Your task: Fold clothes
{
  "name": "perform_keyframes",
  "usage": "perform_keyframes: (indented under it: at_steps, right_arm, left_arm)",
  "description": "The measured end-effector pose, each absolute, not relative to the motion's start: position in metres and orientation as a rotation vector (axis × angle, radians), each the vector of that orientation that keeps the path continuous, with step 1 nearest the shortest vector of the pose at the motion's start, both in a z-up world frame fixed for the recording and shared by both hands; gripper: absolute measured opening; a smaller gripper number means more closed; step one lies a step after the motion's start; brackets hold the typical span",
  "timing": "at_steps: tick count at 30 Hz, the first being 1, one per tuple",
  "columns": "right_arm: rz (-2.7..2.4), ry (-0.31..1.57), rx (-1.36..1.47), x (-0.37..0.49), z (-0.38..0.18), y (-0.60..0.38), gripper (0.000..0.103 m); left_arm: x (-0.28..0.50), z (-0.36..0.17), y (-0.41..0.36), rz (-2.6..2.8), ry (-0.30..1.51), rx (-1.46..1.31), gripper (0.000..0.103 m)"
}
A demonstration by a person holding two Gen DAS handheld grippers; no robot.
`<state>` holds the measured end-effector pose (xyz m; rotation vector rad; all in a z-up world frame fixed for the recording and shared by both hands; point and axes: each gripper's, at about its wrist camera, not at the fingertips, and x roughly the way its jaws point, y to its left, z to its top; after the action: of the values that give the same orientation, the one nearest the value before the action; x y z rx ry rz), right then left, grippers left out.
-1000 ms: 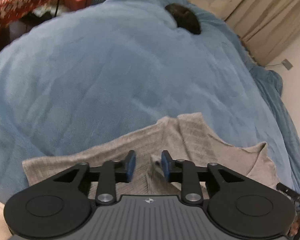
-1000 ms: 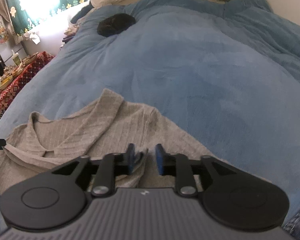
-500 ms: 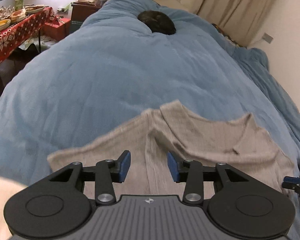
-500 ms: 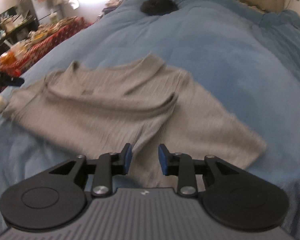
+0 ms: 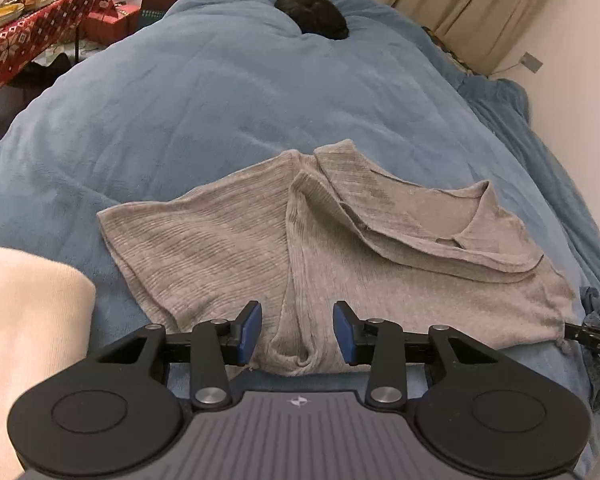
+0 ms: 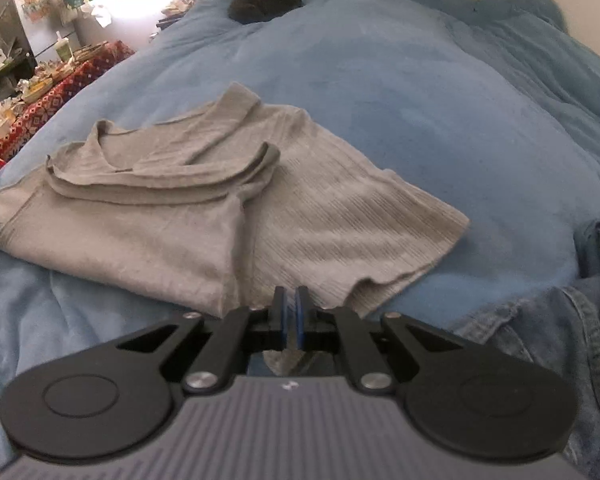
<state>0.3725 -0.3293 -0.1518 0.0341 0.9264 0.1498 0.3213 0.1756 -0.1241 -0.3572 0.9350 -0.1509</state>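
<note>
A grey ribbed top [image 5: 228, 248] lies partly folded on the blue duvet [image 5: 220, 92], collar [image 5: 476, 216] at the right. My left gripper [image 5: 298, 334] is open, and a bunched fold of the hem lies between its blue pads [image 5: 250, 330]. In the right wrist view the grey top [image 6: 332, 208] spreads ahead with its collar [image 6: 100, 136] at the left. My right gripper [image 6: 290, 318] is shut at the near hem, and grey cloth shows under its pads. Its black tip [image 5: 588, 336] shows at the top's right corner.
A dark round lump [image 5: 312, 16] rests at the far end of the bed. Denim clothes [image 6: 580, 312] lie at the right and a cream cloth [image 5: 24, 320] at the near left. A cluttered table with a red patterned cover [image 6: 60, 84] stands left of the bed.
Both cameras have drawn back, so the whole top now shows flat on the duvet. My left gripper has opened wider. My right gripper has gone from open to shut at the hem.
</note>
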Motion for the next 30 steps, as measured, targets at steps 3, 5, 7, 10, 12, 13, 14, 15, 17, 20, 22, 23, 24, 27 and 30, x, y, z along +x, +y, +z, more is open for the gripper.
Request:
perform_keyframes:
  at_steps: [3,5,7,10,12,13,14,15,17,20,22,23,24,27,30]
  right_arm:
    - [0.164,0.883,0.03,0.37,-0.14,-0.329,0.008]
    - [0.187,0.836,-0.017,0.373,-0.128,-0.319,0.01]
    - [0.218,0.818,-0.062,0.38,-0.12,-0.308,0.013]
    - [0.289,0.83,-0.064,0.397,-0.118,-0.29,0.013]
    - [0.324,0.849,-0.122,0.408,-0.123,-0.271,0.013]
    - [0.34,0.861,-0.16,0.412,-0.128,-0.261,0.013]
    - [0.349,0.873,-0.19,0.417,-0.133,-0.253,0.013]
    - [0.35,0.882,-0.211,0.42,-0.138,-0.247,0.013]
    - [0.346,0.896,-0.234,0.427,-0.147,-0.238,0.013]
    - [0.336,0.917,-0.233,0.435,-0.156,-0.234,0.013]
    - [0.325,0.927,-0.245,0.441,-0.161,-0.233,0.013]
    - [0.32,0.928,-0.245,0.446,-0.163,-0.234,0.013]
    - [0.315,0.927,-0.242,0.451,-0.164,-0.235,0.013]
    - [0.301,0.926,-0.232,0.464,-0.167,-0.239,0.012]
    - [0.291,0.913,-0.213,0.478,-0.165,-0.241,0.012]
  left_arm:
    - [0.321,-0.12,0.174,-0.159,0.923,-0.337,0.038]
    - [0.323,-0.116,0.171,-0.161,0.911,-0.301,0.038]
    - [0.326,-0.114,0.168,-0.171,0.906,-0.275,0.035]
    - [0.333,-0.113,0.163,-0.215,0.912,-0.298,0.023]
    - [0.339,-0.114,0.154,-0.249,0.918,-0.287,0.021]
    - [0.342,-0.116,0.147,-0.258,0.926,-0.266,0.021]
    - [0.346,-0.119,0.14,-0.266,0.936,-0.241,0.021]
    - [0.351,-0.123,0.133,-0.27,0.948,-0.22,0.021]
    - [0.362,-0.131,0.121,-0.272,0.977,-0.178,0.021]
    - [0.379,-0.146,0.111,-0.27,1.013,-0.146,0.02]
    - [0.391,-0.152,0.107,-0.269,1.028,-0.126,0.018]
    - [0.396,-0.153,0.106,-0.269,1.029,-0.124,0.017]
    - [0.401,-0.153,0.106,-0.269,1.028,-0.126,0.017]
    - [0.417,-0.152,0.104,-0.271,1.025,-0.13,0.017]
    - [0.433,-0.152,0.103,-0.272,1.022,-0.135,0.017]
